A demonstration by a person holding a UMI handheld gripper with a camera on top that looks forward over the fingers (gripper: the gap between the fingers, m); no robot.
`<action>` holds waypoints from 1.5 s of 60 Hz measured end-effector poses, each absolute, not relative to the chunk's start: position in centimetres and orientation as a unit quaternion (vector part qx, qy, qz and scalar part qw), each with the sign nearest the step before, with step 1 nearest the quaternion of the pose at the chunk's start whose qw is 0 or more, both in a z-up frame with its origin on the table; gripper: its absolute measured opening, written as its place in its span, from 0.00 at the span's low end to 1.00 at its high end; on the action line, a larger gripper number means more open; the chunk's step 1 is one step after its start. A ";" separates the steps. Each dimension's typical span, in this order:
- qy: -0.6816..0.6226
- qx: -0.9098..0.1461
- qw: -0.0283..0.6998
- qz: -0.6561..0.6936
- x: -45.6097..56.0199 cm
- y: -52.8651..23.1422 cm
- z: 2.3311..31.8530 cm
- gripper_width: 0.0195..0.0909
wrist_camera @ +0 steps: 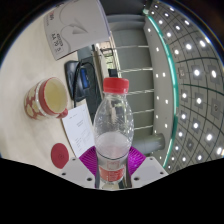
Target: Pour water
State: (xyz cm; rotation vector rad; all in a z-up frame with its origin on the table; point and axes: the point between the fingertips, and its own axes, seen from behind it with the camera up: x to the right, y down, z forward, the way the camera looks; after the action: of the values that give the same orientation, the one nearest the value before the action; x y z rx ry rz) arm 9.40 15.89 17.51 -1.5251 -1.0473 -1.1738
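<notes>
I had the water bottle (113,130) clamped between my fingers, magenta pads (90,158) pressed on its lower body both sides, so my gripper (112,172) was closed on it. Bottle was clear plastic, red cap (116,86) on, red label band low on the body, standing roughly upright, slight lean at most. Water level inside: couldn't tell.

Cup (48,97) sat on the table (125,60) left of the bottle and a bit beyond it, well apart from my fingers: red-patterned outside, pale inside, mouth open toward me. Contents unclear.

A small red round thing (60,153), possibly a loose cap, lay on the table just left of my left finger. White sheet of paper (79,124) lay between cup and bottle. A dark flat device (82,75) sat further back, behind the cup. White box-like object (75,25) at the far edge of the table.
</notes>
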 end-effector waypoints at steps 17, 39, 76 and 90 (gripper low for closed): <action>-0.553 -0.455 0.370 -0.592 9.4 20.3 16.2 0.22; -0.578 -0.438 0.382 -0.574 7.9 21.3 16.1 0.23; -0.189 -0.806 0.559 -0.045 8.3 19.5 10.0 0.23; -0.111 -0.822 0.557 0.027 10.0 19.3 6.8 0.23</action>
State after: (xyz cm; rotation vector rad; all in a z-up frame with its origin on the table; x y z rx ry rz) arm 10.02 19.35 6.79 -1.9405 -0.2621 0.0630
